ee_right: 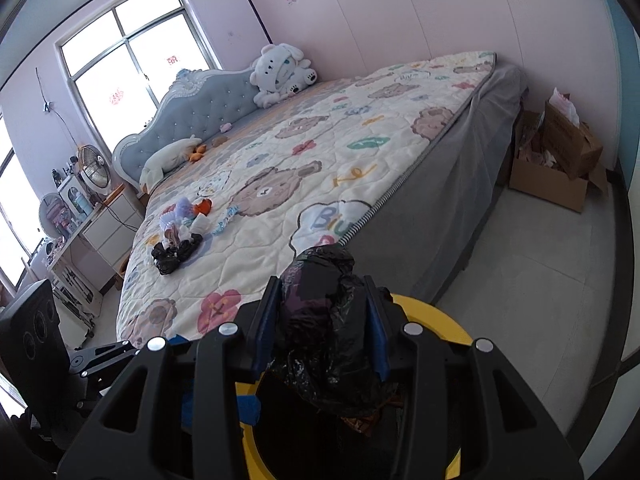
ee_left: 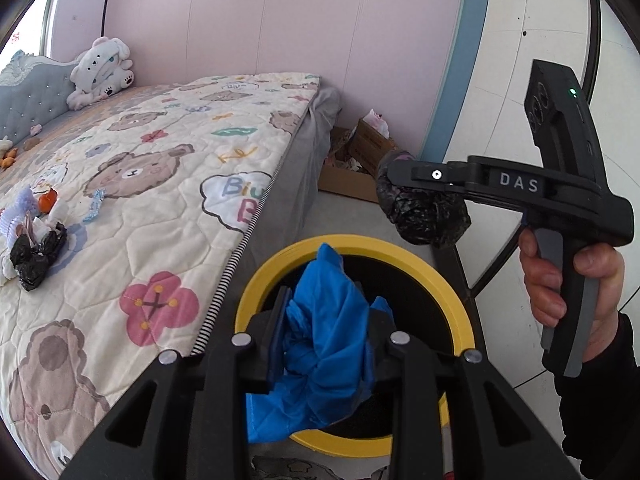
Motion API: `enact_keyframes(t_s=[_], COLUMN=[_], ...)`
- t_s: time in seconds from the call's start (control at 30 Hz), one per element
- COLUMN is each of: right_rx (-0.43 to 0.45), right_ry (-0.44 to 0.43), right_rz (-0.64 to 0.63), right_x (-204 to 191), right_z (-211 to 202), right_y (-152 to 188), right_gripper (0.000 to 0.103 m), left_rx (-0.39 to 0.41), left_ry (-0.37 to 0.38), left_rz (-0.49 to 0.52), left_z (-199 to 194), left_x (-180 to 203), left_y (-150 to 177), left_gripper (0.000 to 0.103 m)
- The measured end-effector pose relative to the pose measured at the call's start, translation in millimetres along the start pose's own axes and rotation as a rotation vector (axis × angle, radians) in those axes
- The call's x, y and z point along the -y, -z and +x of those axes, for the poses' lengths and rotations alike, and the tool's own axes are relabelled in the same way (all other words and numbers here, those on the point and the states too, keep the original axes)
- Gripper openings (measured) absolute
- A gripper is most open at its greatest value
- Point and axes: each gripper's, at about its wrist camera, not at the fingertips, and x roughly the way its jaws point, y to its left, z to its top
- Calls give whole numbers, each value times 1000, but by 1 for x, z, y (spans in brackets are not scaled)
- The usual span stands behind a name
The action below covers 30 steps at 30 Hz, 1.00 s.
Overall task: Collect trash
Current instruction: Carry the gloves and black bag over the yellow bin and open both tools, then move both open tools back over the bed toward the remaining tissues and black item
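Beside the big bed (ee_right: 360, 152) with its bear blanket stands a round bin with a yellow rim (ee_left: 452, 292), right against the bed's side. Both grippers hang just over the bin's dark mouth.

A little pile of trash (ee_right: 180, 236) lies on the blanket, well away from the bin. I can see black bags, white paper bits, something purple and something orange. So the job looks only partly done. Two pieces are over the bin and not yet dropped, and the pile on the bed is left to fetch. What is inside the bin I cannot tell, because it is too dark.

Open floor (ee_right: 520, 260) lies past the bin, and a brown box (ee_right: 556, 176) sits far off by the wall, so there is room to move that way. The bed edge is close on the other side. I think the hands must keep from bumping it, or each other.

The left gripper (ee_left: 328, 320) is pinched on a crumpled blue bag (ee_left: 328, 340), which droops over the bin's near rim. The right gripper (ee_right: 324, 320), held in a hand (ee_left: 572, 292), squeezes a scrunched black bag (ee_right: 324, 340) over the bin's far side.
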Motion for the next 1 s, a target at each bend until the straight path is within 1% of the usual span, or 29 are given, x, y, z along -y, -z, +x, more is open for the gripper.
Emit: enact_keyframes(t_s=[0.1,0.13,0.2,0.27,0.33,0.4,0.47,0.63,0.7,0.9,1.0], right_rx=[-12,-13,-13,-14,-14,-12,-7,3,11,37,44], right_ry=[1,1,3,0,9,17,24,36,42,41,33], right_rz=[1,1,2,8,20,29,36,39,35,24,15], right_x=[1,1,1,2,3,5,7,6,5,-3,-10], right_z=[4,5,5,6,6,5,4,-1,-2,1,6], right_y=[5,6,6,7,6,4,3,-2,-5,-17,-25], right_gripper=[39,41,43,44,45,46,46,47,47,48,53], left_rx=[-7,-6,0,4,8,12,21,30,43,88,110], left_ry=[10,12,17,23,30,36,42,43,32,-28,-62], left_rz=[6,9,14,14,11,9,9,-5,-13,-54,-70], left_z=[1,1,-1,-3,-6,-7,-10,-14,-17,-28,-36], left_x=[4,5,6,7,6,6,5,0,-5,-29,-43], left_y=[2,3,3,3,4,3,2,2,1,-3,-6], left_gripper=[27,28,31,33,38,45,49,53,59,66,67])
